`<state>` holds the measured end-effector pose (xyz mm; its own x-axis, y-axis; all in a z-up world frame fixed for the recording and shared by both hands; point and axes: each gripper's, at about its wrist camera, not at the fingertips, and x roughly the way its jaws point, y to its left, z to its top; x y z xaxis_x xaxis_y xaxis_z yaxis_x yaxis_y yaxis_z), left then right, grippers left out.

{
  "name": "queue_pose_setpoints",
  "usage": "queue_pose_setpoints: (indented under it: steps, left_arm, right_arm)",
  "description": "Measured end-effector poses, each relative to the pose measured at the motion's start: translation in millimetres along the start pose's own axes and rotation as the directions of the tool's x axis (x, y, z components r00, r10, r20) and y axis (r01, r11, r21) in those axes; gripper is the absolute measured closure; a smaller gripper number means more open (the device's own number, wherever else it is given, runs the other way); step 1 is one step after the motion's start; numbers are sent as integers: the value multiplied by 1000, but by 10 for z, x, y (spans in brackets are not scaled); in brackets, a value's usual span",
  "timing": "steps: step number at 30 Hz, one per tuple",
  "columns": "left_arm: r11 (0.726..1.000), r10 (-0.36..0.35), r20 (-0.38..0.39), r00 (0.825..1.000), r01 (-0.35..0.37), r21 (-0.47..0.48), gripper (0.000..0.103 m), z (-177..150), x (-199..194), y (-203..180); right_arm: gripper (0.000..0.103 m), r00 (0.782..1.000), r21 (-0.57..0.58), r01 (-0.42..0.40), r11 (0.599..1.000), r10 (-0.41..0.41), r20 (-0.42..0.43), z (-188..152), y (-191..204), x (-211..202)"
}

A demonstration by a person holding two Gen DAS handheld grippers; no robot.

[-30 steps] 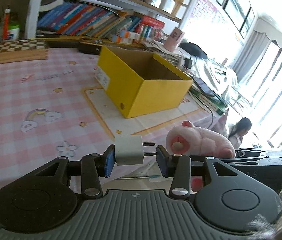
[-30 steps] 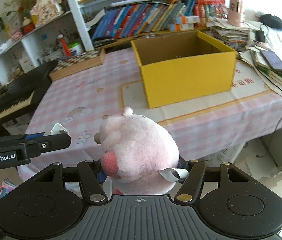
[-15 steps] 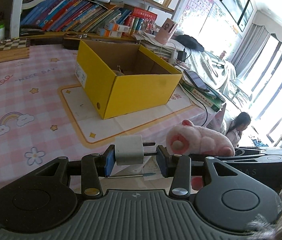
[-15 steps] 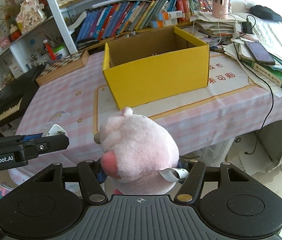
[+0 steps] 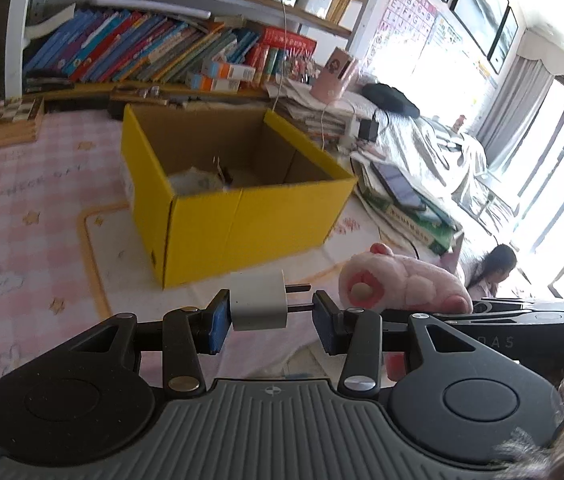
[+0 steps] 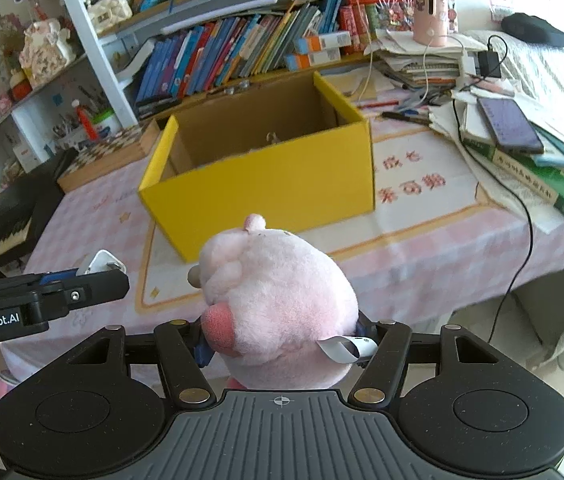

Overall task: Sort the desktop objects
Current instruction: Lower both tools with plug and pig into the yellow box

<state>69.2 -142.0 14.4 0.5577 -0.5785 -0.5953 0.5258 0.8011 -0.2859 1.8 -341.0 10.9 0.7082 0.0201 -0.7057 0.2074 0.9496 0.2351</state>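
Charger point(image 5: 258, 300) sat clamped in my left gripper point(image 5: 269, 320); my right gripper point(image 6: 282, 344) squeezed the plush point(image 6: 278, 300), both short of the box point(image 6: 266, 176).

White charger plug point(image 5: 258, 301) sat sideways, prongs right. Pink plush pig point(image 6: 278, 304) was upright. Open yellow box point(image 6: 266, 178) stood on table point(image 6: 434, 248), partly filled.

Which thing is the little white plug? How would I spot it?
Find the big yellow box on the pink checked tablecloth. Just in front of it, the left tool pinches a small white charger plug with two dark metal prongs. The pink plush pig beside it is soft and fuzzy; the plug is hard, boxy and white.
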Motion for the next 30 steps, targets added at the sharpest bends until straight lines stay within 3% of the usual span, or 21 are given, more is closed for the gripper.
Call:
queue_pose_setpoints:
  steps: [7, 15, 23, 30]
  left_arm:
    - [998, 61, 109, 992, -62, 1, 62, 374, 154, -125]
    - [987, 155, 181, 971, -159, 5, 62, 719, 319, -151]
    - [967, 236, 145, 961, -247, 59, 62, 911, 726, -70]
    - [953, 277, 79, 958, -284, 104, 62, 1000, 1170, 21]
  right_arm:
    - [40, 994, -63, -62, 996, 68, 85, 467, -132, 89]
    - [40, 969, -147, -127, 981, 154, 193, 1034, -78, 256]
    - [40, 957, -217, -144, 966, 192, 219, 1435, 58, 643]
    - [40, 973, -314, -126, 941, 179, 148, 1586, 203, 1158]
